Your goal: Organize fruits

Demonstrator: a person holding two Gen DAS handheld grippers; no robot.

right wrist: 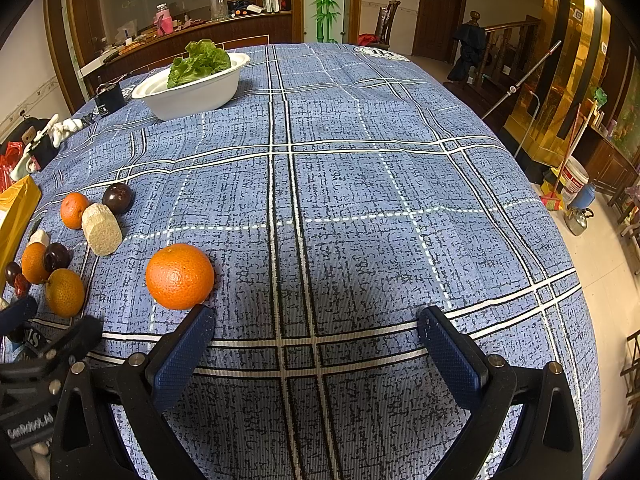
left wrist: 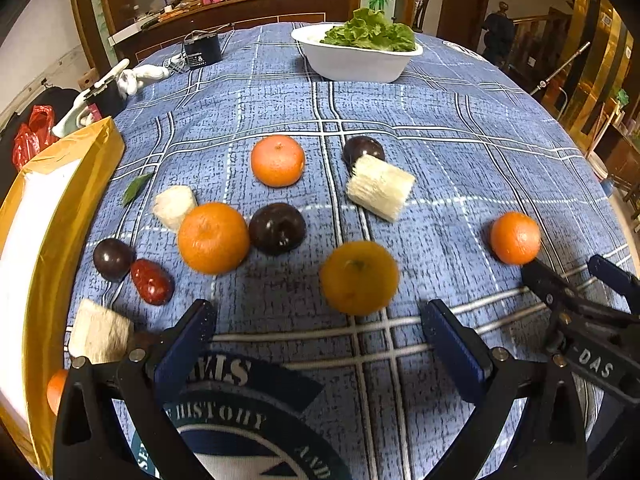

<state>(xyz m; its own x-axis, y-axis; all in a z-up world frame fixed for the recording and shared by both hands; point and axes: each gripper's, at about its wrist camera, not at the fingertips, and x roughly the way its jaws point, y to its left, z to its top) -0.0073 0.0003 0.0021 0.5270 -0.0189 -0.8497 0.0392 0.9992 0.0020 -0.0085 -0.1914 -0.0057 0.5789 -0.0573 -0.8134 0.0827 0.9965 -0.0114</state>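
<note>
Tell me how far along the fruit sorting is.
Barely begun, it seems. Nothing looks grouped: oranges, plums and a red date lie mixed on the cloth. Nothing in hand: left gripper and right gripper are open. All sorting remains.

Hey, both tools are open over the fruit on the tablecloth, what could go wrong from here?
1. The lone orange sits just ahead of the right tool's left finger, not between the fingers; moving forward could knock it rolling.
2. Orange, dark plum and white chunk look bunched together, so gripping one may shove the others.
3. The left tool and the right tool sit close; they might collide.
</note>
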